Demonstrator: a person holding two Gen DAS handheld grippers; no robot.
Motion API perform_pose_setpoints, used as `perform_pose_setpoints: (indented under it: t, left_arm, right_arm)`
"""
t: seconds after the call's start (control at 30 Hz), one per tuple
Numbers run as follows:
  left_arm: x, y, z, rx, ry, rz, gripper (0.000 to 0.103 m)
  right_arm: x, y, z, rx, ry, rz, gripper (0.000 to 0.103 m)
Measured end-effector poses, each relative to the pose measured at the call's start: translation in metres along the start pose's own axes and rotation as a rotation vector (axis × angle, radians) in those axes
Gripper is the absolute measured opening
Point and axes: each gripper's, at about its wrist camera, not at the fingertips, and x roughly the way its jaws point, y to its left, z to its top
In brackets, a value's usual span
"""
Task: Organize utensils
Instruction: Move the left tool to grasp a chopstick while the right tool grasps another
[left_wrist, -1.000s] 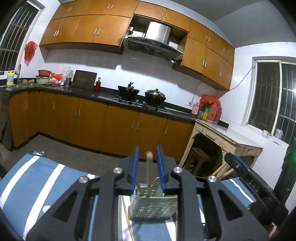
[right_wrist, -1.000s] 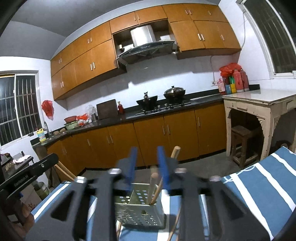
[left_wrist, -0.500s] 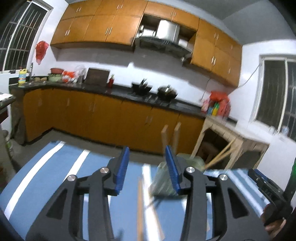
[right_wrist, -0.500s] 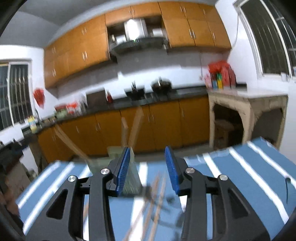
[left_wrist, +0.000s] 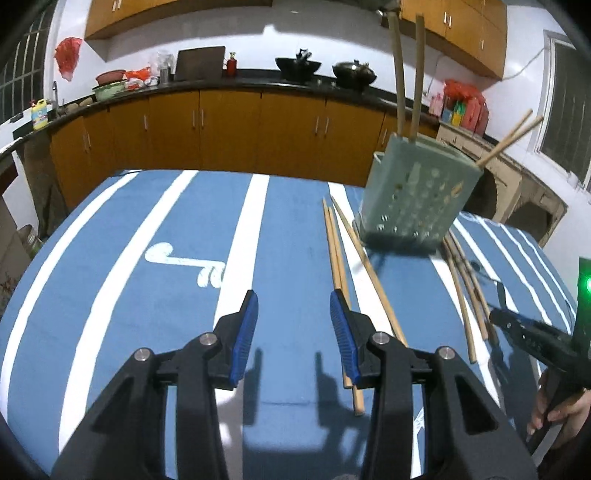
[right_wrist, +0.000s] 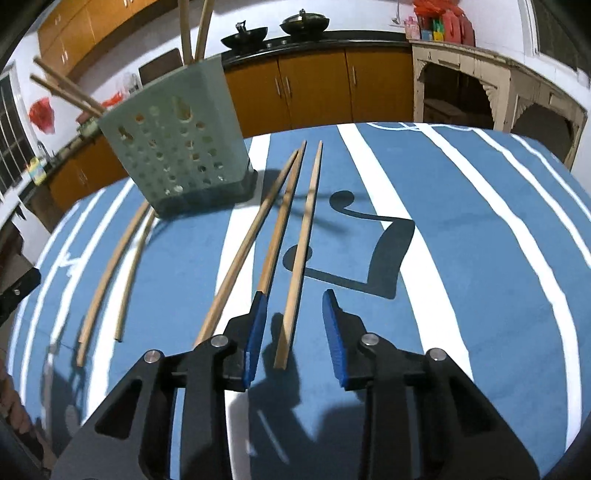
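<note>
Right wrist view: my right tongs (right_wrist: 293, 326) are closing around one loose chopstick (right_wrist: 300, 251) lying mid-tabletop (right_wrist: 461, 229), pads not yet touching it. My left tongs (left_wrist: 293, 328) hang spread and empty. Near the far edge stands the perforated holder (right_wrist: 177, 147). Next I judge: pinch, lift, drop it in.

Utensil holder (right_wrist: 177, 147): pale green, perforated, upright on my blue-and-white striped bench; four wooden chopsticks (right_wrist: 192, 29) stand in it, two upright, two leaning outward. Loose chopsticks (right_wrist: 299, 243): three lying roughly parallel beside it, two more (right_wrist: 110, 269) on its other side.
</note>
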Motion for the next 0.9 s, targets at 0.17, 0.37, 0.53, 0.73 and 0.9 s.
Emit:
perform_pose_setpoints:
  t: [0.17, 0.37, 0.53, 0.73, 0.9]
  left_arm:
    - [0.010, -0.006, -0.002, 0.018, 0.031, -0.027, 0.041]
    - [0.027, -0.017, -0.004, 0.029, 0.093, -0.064, 0.035]
    - [0.040, -0.023, -0.010, 0.060, 0.143, -0.083, 0.027]
    - [0.049, -0.031, -0.014, 0.092, 0.170, -0.086, 0.024]
    - [0.052, -0.031, -0.017, 0.092, 0.182, -0.074, 0.022]
  right_arm:
    - [0.005, -0.009, -0.001, -0.001, 0.012, -0.037, 0.009]
    - [0.004, -0.034, 0.000, 0.090, -0.001, -0.052, 0.008]
    - [0.006, -0.036, 0.002, 0.087, -0.001, -0.052, 0.008]
    - [0.005, -0.035, 0.000, 0.088, -0.002, -0.048, 0.008]
    - [0.006, -0.035, 0.001, 0.087, -0.002, -0.048, 0.008]
